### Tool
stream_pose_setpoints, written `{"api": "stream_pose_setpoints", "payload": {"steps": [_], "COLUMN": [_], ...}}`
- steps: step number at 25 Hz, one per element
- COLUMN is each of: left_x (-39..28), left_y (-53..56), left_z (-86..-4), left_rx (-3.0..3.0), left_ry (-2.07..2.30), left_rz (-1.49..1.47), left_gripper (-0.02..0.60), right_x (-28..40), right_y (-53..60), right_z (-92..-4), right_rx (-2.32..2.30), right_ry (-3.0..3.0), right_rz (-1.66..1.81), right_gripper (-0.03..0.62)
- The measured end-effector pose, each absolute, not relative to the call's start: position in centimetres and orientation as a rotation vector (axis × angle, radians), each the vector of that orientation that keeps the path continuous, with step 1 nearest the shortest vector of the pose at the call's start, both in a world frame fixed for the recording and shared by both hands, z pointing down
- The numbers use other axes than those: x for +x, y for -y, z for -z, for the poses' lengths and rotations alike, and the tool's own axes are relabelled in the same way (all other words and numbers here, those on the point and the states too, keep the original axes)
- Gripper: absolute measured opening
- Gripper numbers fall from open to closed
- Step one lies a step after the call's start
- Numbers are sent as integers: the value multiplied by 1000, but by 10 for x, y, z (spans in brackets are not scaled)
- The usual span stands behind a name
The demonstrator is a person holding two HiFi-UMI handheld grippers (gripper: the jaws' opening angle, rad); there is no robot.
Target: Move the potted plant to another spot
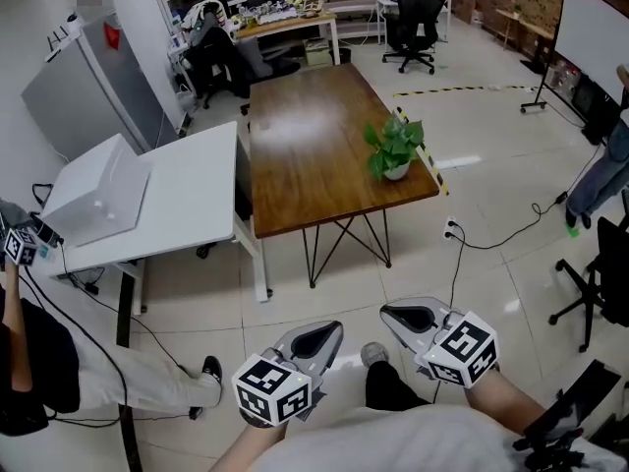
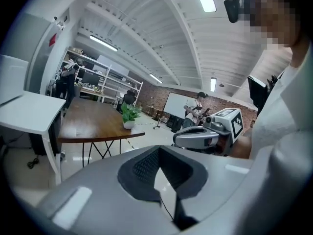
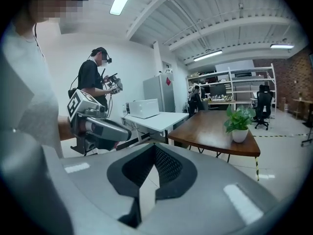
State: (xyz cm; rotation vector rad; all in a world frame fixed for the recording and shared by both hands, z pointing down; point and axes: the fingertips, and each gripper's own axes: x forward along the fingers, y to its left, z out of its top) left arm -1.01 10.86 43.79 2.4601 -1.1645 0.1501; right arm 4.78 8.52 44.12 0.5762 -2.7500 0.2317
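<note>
At the far left a person (image 1: 28,362) stands by a white table (image 1: 187,200) that carries a white box (image 1: 98,193). A grey cabinet (image 1: 88,87) stands behind them. Just beside the white table, to its right, stands the wooden table (image 1: 295,155). Further right are a cable (image 1: 511,226) on the floor, a whiteboard (image 1: 595,23) and a black office chair (image 1: 601,273). A stretch of tiled floor (image 1: 324,283) lies between the wooden table and both grippers.

The potted plant (image 1: 393,141) stands upright near the wooden table's right edge, towards the near corner. Its green leaves rise from a small white pot (image 1: 396,172).

The left gripper (image 1: 329,330) is low in the head view, its fingers (image 2: 142,165) clenched together on nothing. The right gripper (image 1: 391,313) is just beside it, its fingers (image 3: 168,166) likewise pressed together and empty. Both are well apart from the plant.
</note>
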Motion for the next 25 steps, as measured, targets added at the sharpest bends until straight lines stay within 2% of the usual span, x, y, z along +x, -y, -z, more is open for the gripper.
{"api": "stream_pose_setpoints", "payload": {"steps": [10, 25], "left_x": [-1, 60], "left_y": [-168, -174], "left_z": [-407, -373], "left_rx": [2476, 2470], "left_ry": [1200, 1323], "left_rz": [-140, -197], "left_gripper": [-3, -3], "right_x": [47, 117], "right_y": [-146, -147], "right_z": [-416, -388], "right_rx": [498, 443], "right_ry": [2746, 2797], "right_rz": [-279, -320], "right_gripper": [2, 2]}}
